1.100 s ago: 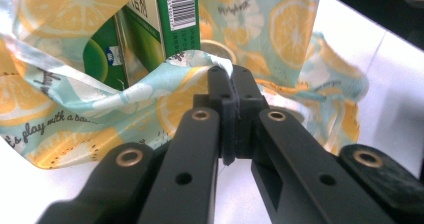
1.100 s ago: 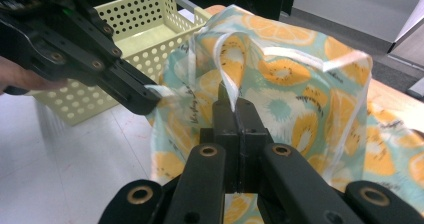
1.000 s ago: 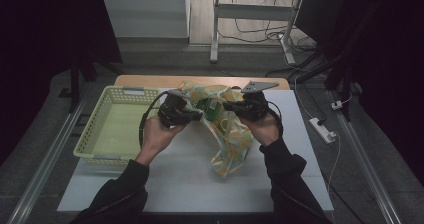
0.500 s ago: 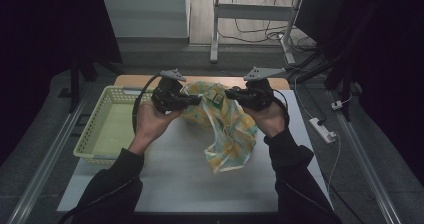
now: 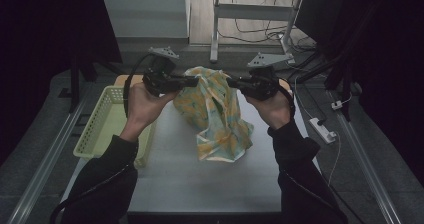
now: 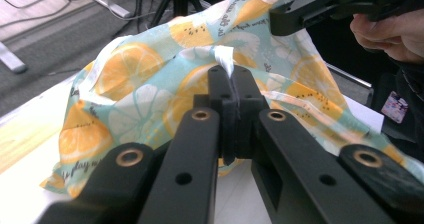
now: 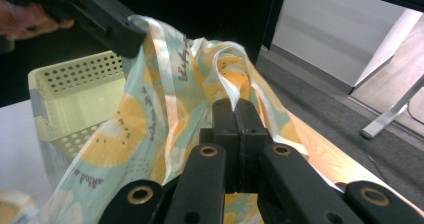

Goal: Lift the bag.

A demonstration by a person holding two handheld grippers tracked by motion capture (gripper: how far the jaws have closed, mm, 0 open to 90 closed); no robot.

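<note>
The step in hand looks like spreading or folding a cloth: the person lifts it by its top edge with a tool in each hand. In the left gripper view the left tool (image 6: 231,79) is clenched on a white hem of the cloth (image 6: 150,89), which rises just past its tips and drapes away beyond them. In the right gripper view the right tool (image 7: 236,109) is likewise clenched on a fold of the hem, with the cloth hanging past and to the left of its tips. Seen from above, the left tool (image 5: 192,81) and the right tool (image 5: 231,82) face each other, near but apart, with the top of the cloth bunched between them. The rest hangs below both tools, its lower end resting crumpled on the bench (image 5: 200,184). A yellow basket (image 5: 100,129) stands on the bench out to the side of the left tool, apart from the cloth. The next move probably calls for drawing the two tools apart to stretch the edge flat, both grips kept firm so that the thin hem does not slip
</note>
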